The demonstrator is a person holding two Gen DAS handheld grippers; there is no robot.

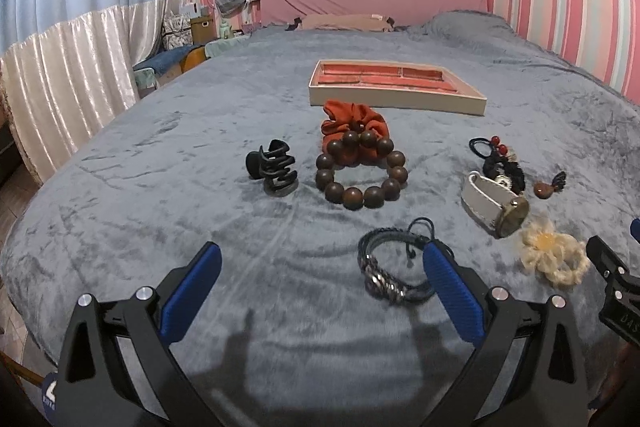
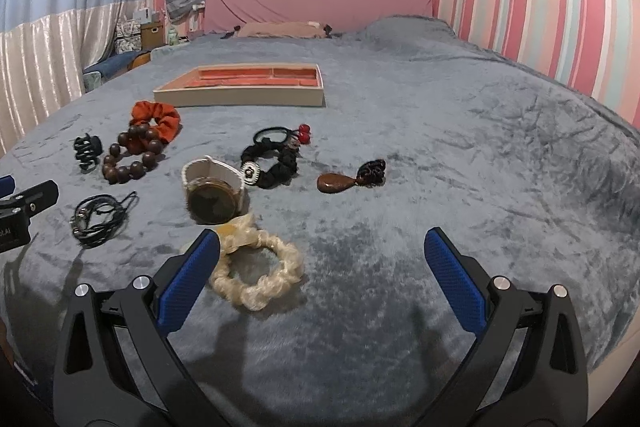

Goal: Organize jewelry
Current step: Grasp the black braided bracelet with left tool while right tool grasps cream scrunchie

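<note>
Currently, left tongs point(image 1: 322, 265): released, above the grey bed point(image 1: 160, 187), braided bracelet point(image 1: 394, 267) beside the right finger.
Right tongs point(image 2: 322, 253): released, cream scrunchie point(image 2: 256, 275) by the left finger.
Jewelry tray point(image 1: 396, 99): farther back; bead bracelet point(image 1: 360, 171), watch point(image 2: 214, 193) lie between.

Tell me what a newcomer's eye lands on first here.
The wooden bead bracelet lies mid-bed, overlapping the orange scrunchie behind it. Farther back sits the red-lined tray, apparently empty. Both the left gripper and right gripper hang open over the grey blanket.
</note>
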